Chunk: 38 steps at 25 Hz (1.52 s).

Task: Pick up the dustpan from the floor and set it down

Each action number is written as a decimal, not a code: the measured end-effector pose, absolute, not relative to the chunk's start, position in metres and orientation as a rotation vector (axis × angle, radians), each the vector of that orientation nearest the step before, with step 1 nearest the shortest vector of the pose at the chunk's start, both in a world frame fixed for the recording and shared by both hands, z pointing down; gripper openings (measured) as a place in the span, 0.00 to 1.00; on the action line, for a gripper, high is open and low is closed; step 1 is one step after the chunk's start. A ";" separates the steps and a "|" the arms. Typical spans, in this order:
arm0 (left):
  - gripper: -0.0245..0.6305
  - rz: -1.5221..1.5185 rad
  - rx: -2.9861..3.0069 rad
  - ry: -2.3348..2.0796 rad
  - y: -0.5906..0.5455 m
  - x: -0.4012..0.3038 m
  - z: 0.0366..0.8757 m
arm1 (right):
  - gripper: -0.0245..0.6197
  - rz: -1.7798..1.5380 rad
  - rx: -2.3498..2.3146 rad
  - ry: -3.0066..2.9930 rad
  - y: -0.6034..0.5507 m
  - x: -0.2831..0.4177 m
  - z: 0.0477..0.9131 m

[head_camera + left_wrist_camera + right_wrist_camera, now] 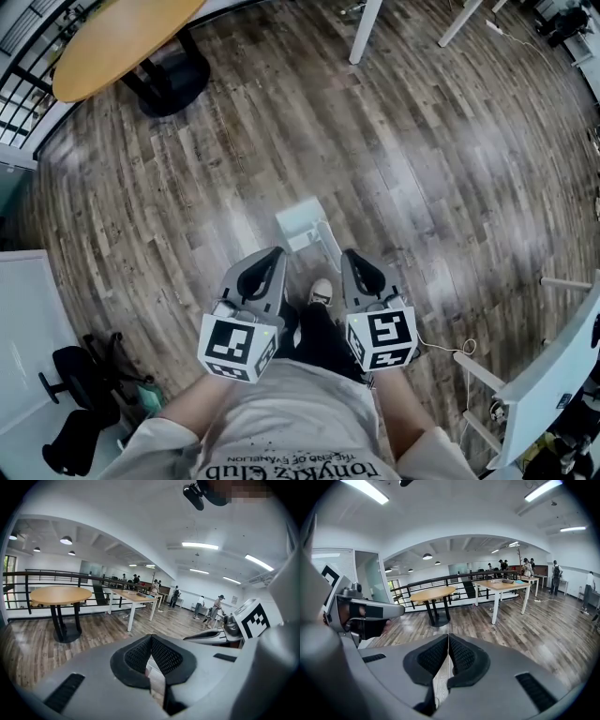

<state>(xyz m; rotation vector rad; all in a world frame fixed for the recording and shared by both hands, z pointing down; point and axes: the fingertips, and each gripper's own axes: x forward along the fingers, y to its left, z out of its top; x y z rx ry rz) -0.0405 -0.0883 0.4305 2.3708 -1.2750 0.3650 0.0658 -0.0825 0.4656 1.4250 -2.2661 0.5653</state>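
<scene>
A: Hands, quick?
B: Both are held in close to the torso, side by side. The left gripper (275, 253) and right gripper (349, 255) point ahead and tilt down, well above the floor (422, 169). The marker cubes face the head camera.

A: Jaws?
B: Left gripper – the tips meet in its own view and nothing is clamped, with a slit below the tips. Right gripper is the same, pads pressed together and empty.

A: Dustpan?
B: The pale dustpan (302, 223) lies on the wood floor just ahead of the person's shoe (321, 292). In the head view it sits between the two gripper tips. Its handle runs back toward the right gripper – neither gripper touches it.

A: Anything around or in the way?
B: The shoe is the nearest thing, just short of the handle. A round table (122, 36) on a black pedestal is at the upper left, well apart. White table legs (366, 30) are at the top, a black office chair (75, 389) is at the lower left, and a white desk (553, 370) is at the right edge. Both gripper views show people far off.
</scene>
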 end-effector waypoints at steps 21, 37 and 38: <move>0.07 0.473 2.356 -1.200 -0.114 -0.037 0.497 | 0.41 0.545 1.170 -2.129 -0.110 0.050 0.585; 0.07 0.486 2.304 -1.194 -0.123 -0.051 0.517 | 0.49 0.577 1.059 -1.965 -0.122 0.041 0.661; 0.07 0.487 2.300 -1.193 -0.122 -0.053 0.518 | 0.49 0.576 1.053 -1.955 -0.122 0.041 0.664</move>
